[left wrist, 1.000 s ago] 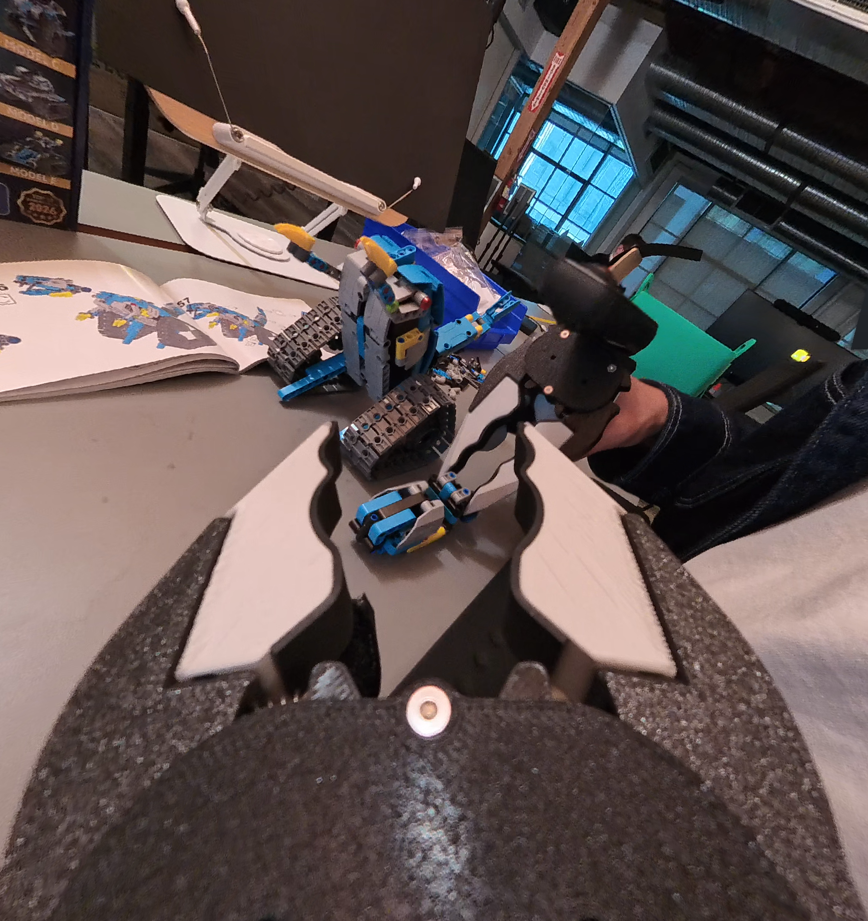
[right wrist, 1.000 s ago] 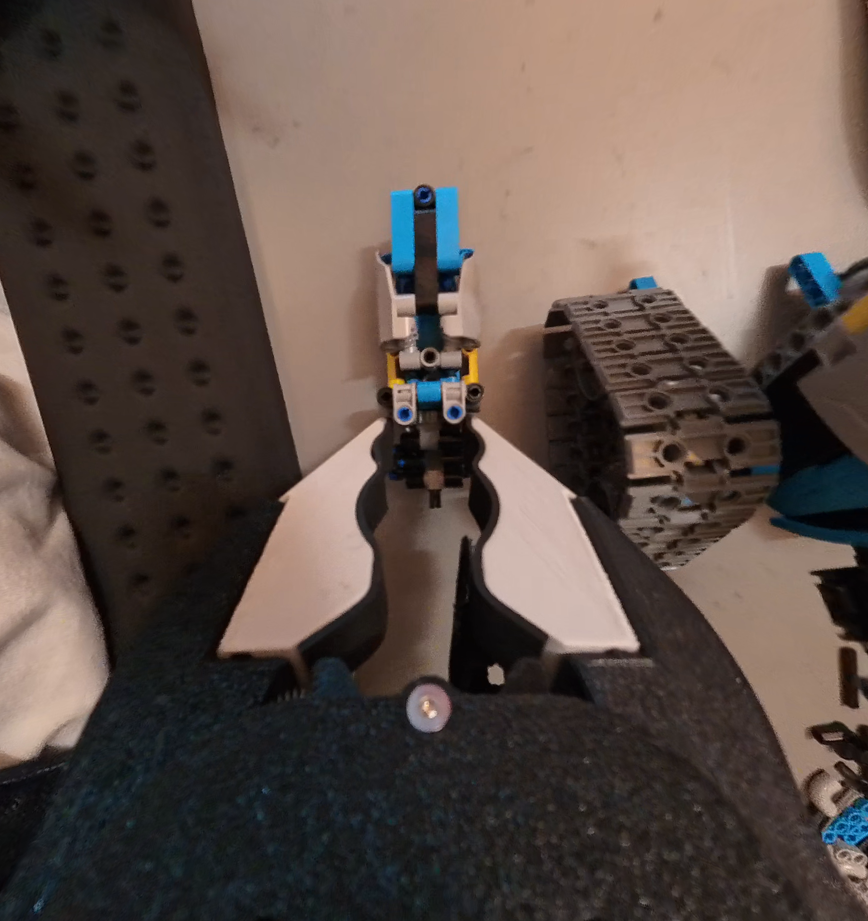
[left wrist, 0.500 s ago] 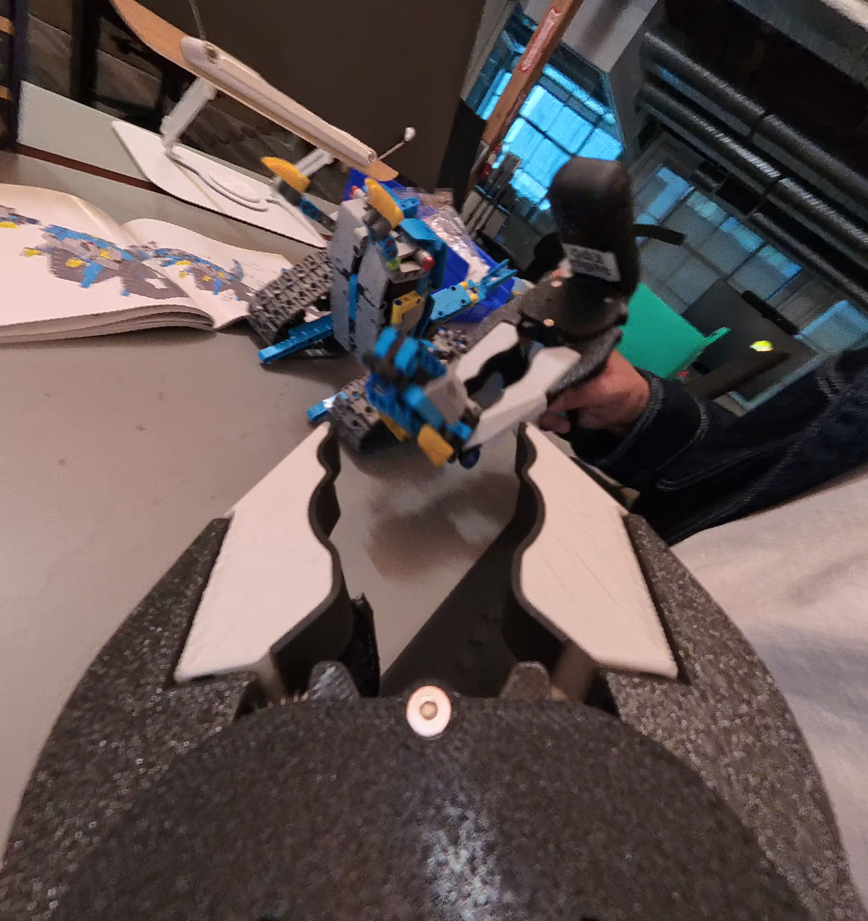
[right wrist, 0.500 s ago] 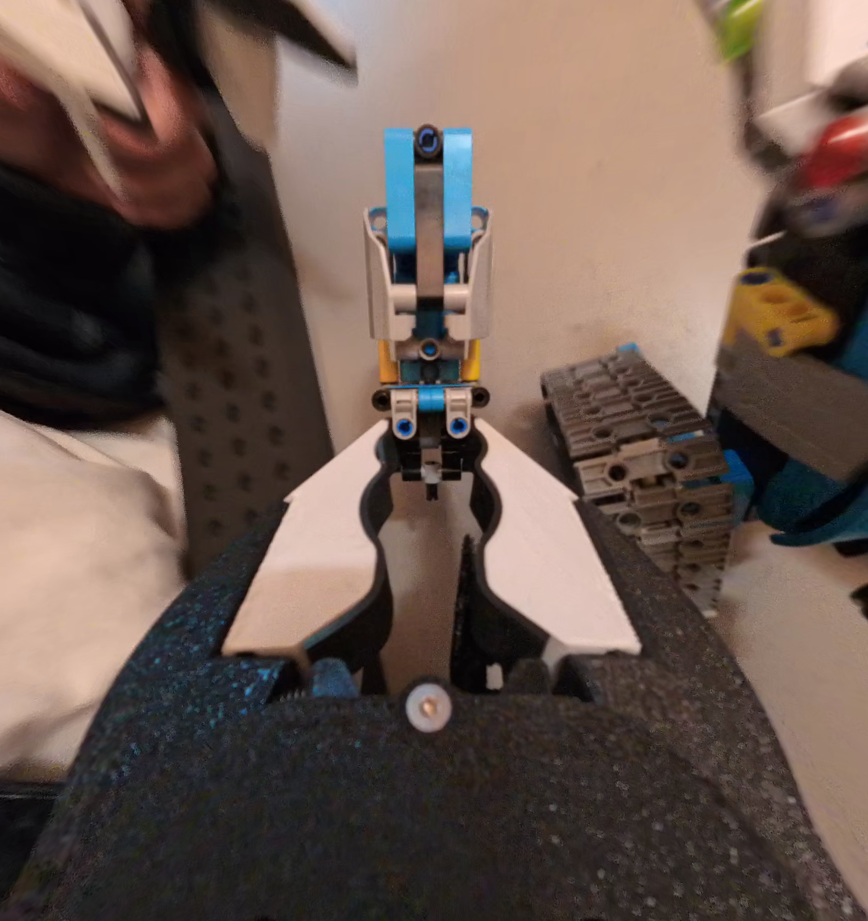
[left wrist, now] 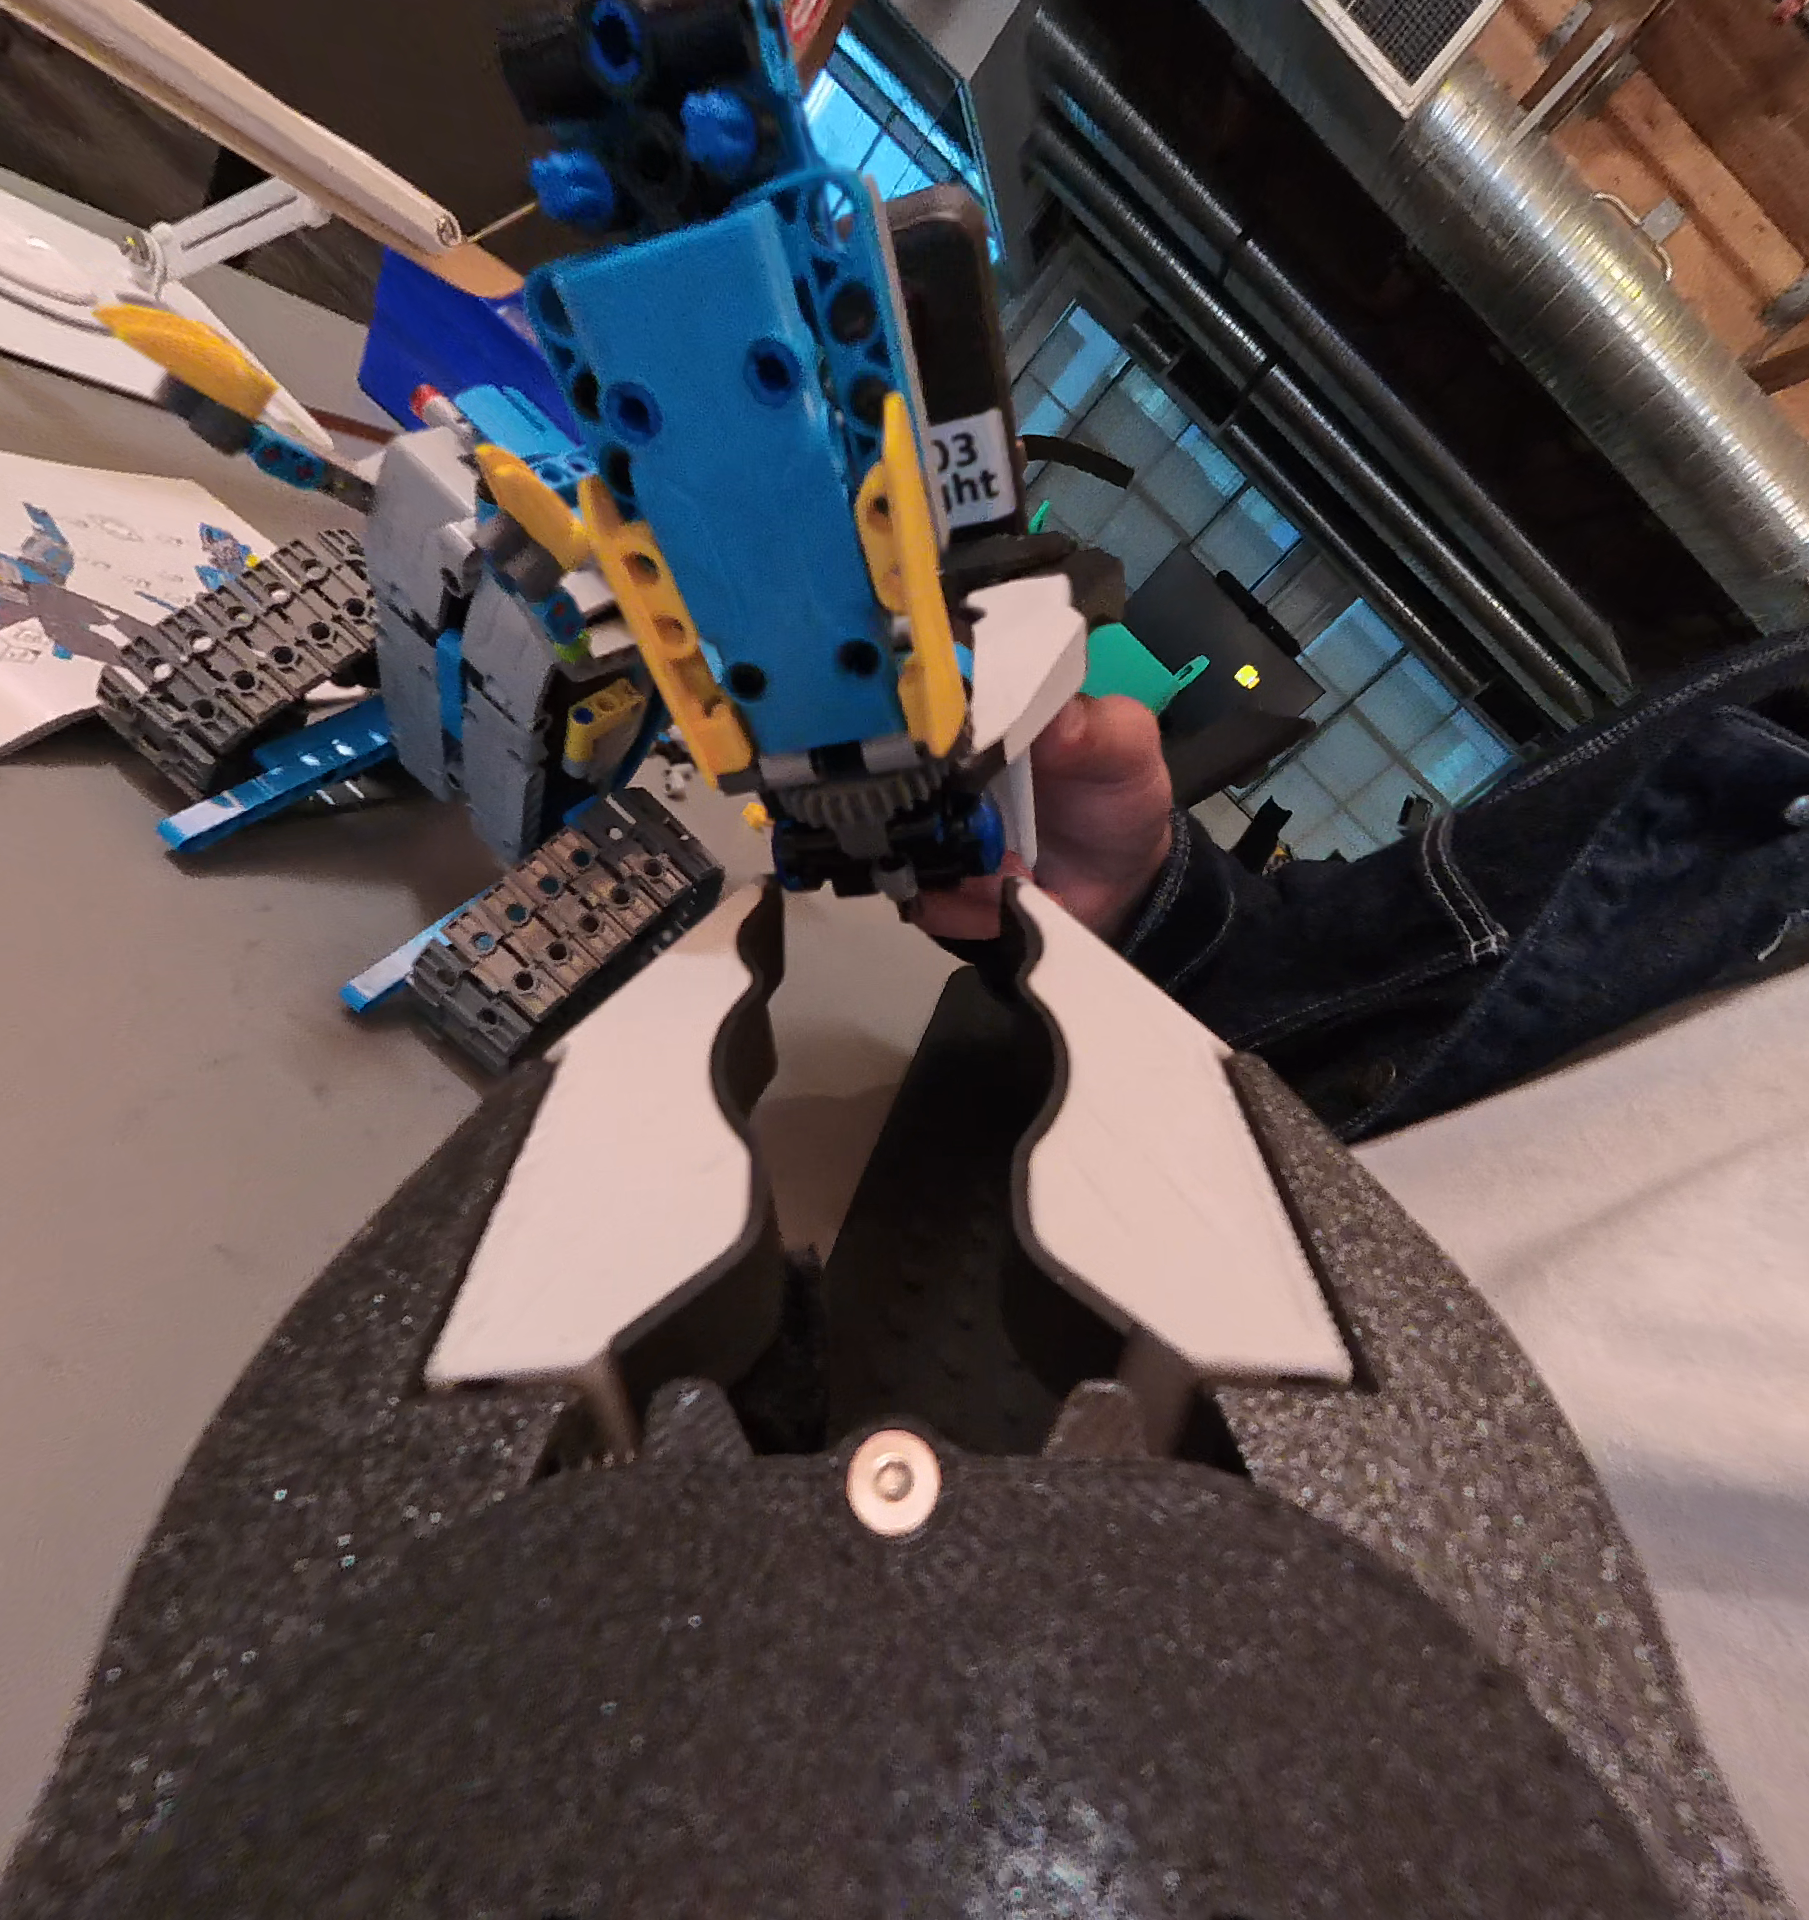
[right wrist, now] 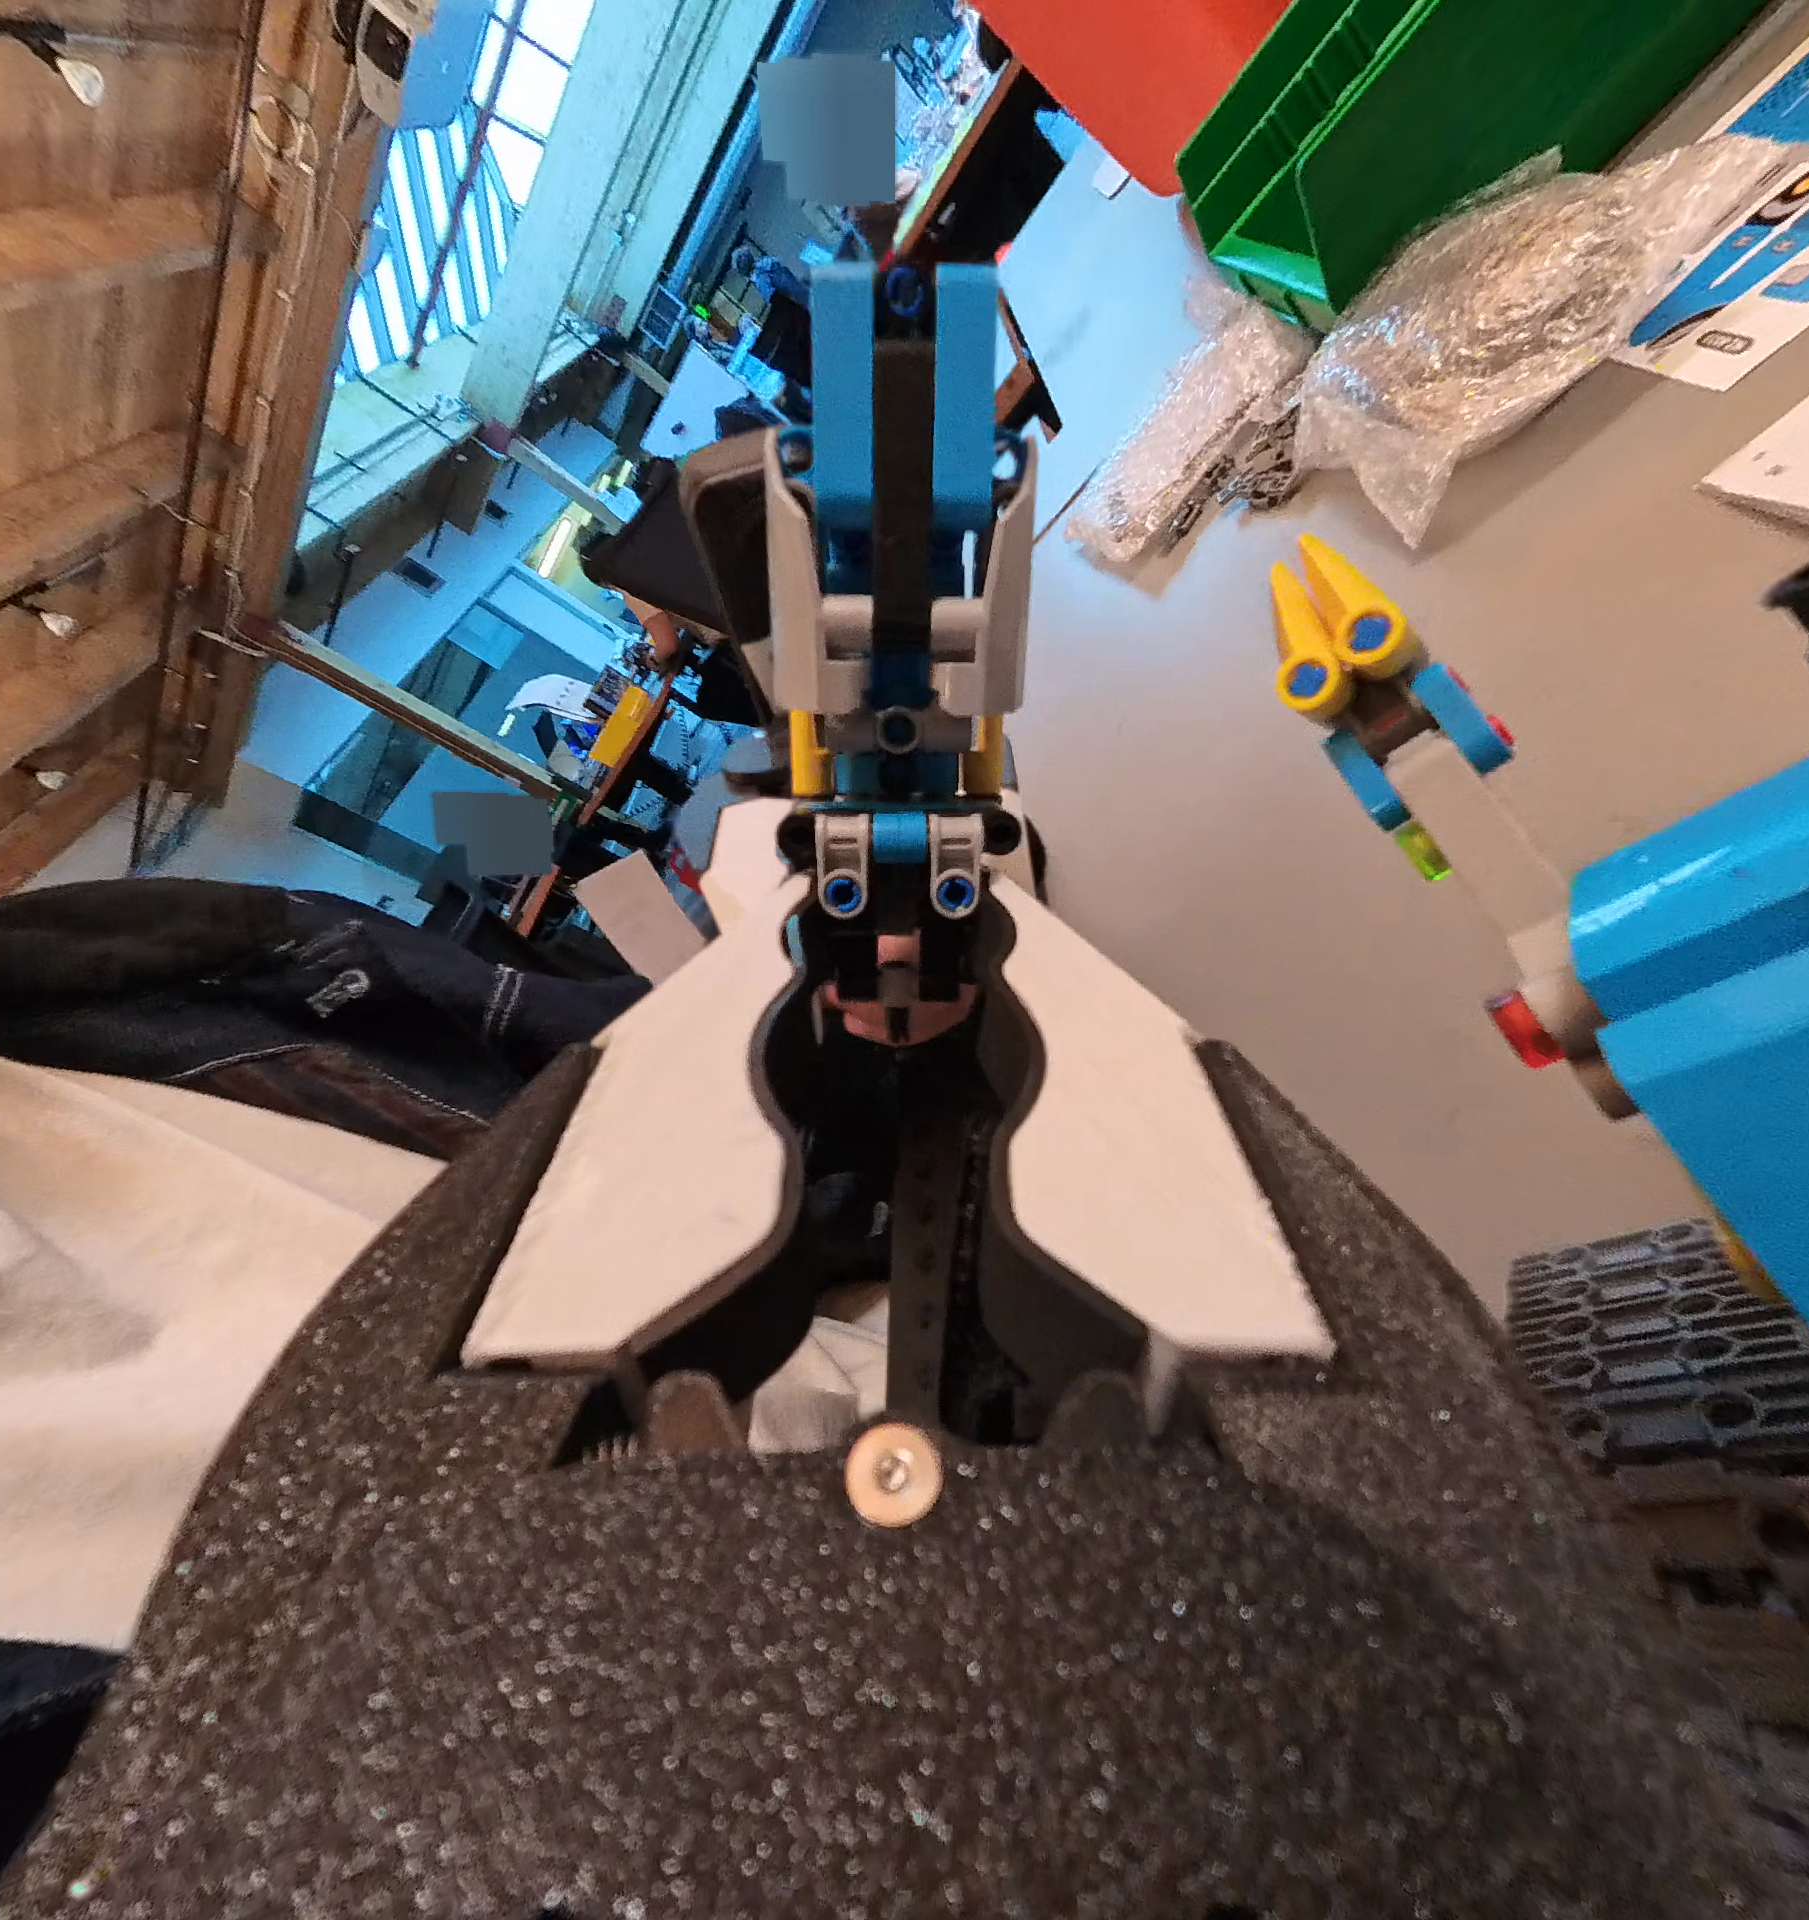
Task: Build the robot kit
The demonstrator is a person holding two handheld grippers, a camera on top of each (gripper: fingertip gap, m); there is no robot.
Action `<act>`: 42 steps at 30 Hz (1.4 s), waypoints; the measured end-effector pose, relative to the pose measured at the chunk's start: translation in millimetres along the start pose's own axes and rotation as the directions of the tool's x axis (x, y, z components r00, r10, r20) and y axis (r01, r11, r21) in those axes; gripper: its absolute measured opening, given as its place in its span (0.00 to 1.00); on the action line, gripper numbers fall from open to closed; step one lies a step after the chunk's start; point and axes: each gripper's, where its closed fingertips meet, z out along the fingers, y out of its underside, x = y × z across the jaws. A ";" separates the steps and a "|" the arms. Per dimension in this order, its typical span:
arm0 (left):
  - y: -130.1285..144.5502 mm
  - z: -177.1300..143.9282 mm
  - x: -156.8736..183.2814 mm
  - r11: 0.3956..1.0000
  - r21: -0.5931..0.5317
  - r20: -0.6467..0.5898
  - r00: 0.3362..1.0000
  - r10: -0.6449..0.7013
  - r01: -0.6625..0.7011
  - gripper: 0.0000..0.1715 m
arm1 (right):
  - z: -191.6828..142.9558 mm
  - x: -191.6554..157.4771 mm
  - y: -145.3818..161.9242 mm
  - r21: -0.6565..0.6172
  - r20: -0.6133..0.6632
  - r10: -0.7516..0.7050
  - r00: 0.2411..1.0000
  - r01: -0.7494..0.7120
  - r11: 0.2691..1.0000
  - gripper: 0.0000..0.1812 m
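Right gripper (right wrist: 895, 914) clamped on the black base of a blue, grey and yellow brick sub-assembly (right wrist: 900, 540), raised off the grey table (right wrist: 1243, 914) and pointing away from the camera. Left gripper (left wrist: 889, 914) spread apart and empty, tips just beneath the same sub-assembly (left wrist: 765, 499) in the left wrist view. Behind, on the table, a tracked brick vehicle (left wrist: 464, 665) beside an open instruction booklet (left wrist: 38, 582). Crumpled plastic bags (right wrist: 1451, 343) and green bins (right wrist: 1399, 135) farther back
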 end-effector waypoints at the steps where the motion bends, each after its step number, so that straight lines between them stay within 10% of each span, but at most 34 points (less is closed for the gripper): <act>1: -0.4 0.6 -1.3 1.000 -0.009 0.001 1.000 -0.008 0.008 0.22 | -0.1 0.5 0.4 -0.010 -0.013 -0.006 1.000 0.006 1.000 0.14; 13: -8.3 0.0 6.7 0.993 -0.121 -0.045 0.999 -0.003 -0.003 0.30 | -5.8 -13.4 2.4 -0.095 -0.042 -0.208 0.977 0.204 0.974 0.14; 20: -4.0 2.9 12.7 0.990 -0.133 -0.073 0.996 0.040 -0.050 0.27 | -15.1 -5.2 28.6 -0.364 -0.020 -0.437 0.899 0.400 0.841 0.14; 30: -23.5 16.3 4.0 0.986 0.119 -0.130 0.986 -0.101 0.117 0.25 | -28.2 0.6 4.3 -0.303 -0.131 -0.536 0.834 0.481 0.823 0.18; 36: -27.0 17.9 -21.0 0.938 0.217 -0.127 0.961 -0.247 0.270 0.25 | -48.8 6.6 -8.1 -0.217 -0.318 -0.617 0.720 0.578 0.786 0.34; 42: -32.5 18.1 -28.6 0.929 0.257 -0.099 0.963 -0.249 0.266 0.25 | -43.8 25.4 -7.2 -0.395 -0.521 -0.772 0.365 0.699 0.597 0.43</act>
